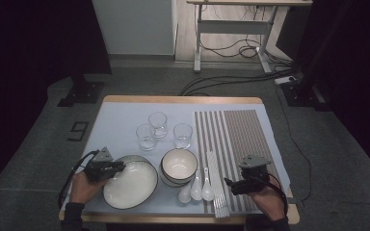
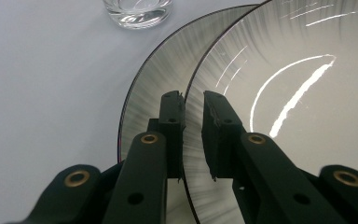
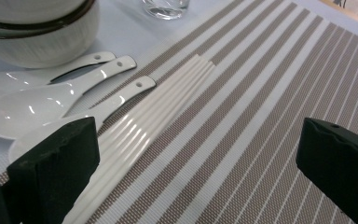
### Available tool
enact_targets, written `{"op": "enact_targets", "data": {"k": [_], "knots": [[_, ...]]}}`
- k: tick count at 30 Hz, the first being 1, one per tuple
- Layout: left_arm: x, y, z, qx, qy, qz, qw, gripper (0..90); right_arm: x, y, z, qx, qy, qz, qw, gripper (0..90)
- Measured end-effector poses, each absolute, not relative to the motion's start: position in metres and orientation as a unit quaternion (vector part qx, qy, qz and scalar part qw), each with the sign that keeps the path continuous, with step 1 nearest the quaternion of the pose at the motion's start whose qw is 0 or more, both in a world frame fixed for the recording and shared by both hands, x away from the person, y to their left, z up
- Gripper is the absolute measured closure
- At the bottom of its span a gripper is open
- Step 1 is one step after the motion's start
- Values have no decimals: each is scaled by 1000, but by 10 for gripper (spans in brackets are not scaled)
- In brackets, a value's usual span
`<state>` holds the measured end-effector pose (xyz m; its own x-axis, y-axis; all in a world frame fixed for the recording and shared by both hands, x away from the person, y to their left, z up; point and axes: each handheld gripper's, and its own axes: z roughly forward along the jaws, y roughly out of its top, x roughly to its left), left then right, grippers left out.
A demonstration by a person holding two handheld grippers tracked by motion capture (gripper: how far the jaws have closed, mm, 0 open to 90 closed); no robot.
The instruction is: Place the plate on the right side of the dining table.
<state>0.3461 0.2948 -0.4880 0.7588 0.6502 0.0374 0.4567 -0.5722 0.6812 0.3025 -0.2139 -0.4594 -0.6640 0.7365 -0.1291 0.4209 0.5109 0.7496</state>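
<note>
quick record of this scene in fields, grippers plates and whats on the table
left gripper: shut on the rim of the top plate
plates: two stacked, top one tilted off the lower plate
right gripper: open, above the striped mat, holding nothing
bowls: stacked, right of the plates
spoons: three white, beside the bowls
chopsticks: white bundle on the mat's left edge
glasses: three, behind the dishes

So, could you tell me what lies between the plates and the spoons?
In the high view, the stacked bowls sit between the plates and the spoons.
</note>
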Motion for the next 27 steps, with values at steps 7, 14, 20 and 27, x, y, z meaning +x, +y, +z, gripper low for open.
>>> {"op": "enact_targets", "data": {"k": [7,14,20,27], "knots": [[346,295,-488,875,316,143,337,783,302,-197,-453,317,855,348,217,0],[346,294,-488,876,315,145,336,782,301,-173,-448,276,876,329,220,0],[346,294,-488,876,315,146,336,782,299,-156,-447,240,891,305,236,0],[346,294,-488,876,314,147,336,781,297,-142,-447,215,901,283,249,0]]}}
